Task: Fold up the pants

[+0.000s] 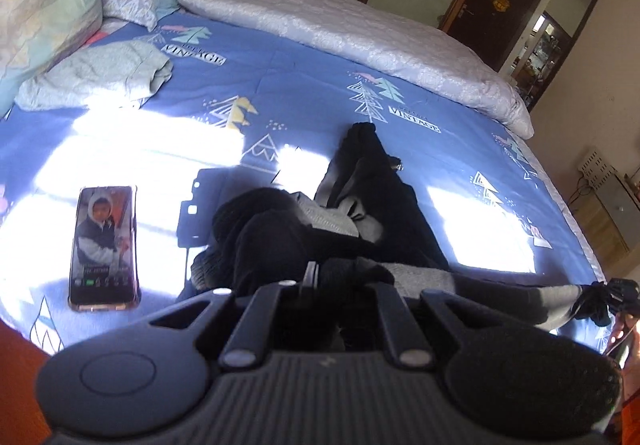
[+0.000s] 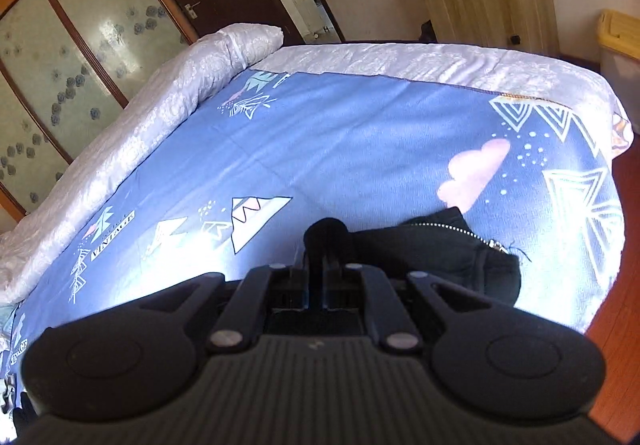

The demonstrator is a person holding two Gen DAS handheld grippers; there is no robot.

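Black pants with a grey lining (image 1: 360, 201) lie bunched on the blue patterned bedspread (image 1: 280, 85). My left gripper (image 1: 316, 277) is shut on a fold of the pants, with cloth heaped over its fingertips. In the right wrist view, my right gripper (image 2: 320, 245) is shut on another part of the black pants (image 2: 440, 253), near a metal zipper (image 2: 476, 237). The pants stretch between both grippers; the other gripper shows at the right edge of the left wrist view (image 1: 616, 297).
A phone with a lit screen (image 1: 105, 247) lies on the bed to the left. A light folded garment (image 1: 96, 75) and pillows (image 1: 40, 13) lie far left. A rolled white quilt (image 1: 340, 29) runs along the far side. The bed's edge (image 2: 612, 229) and wooden floor are right.
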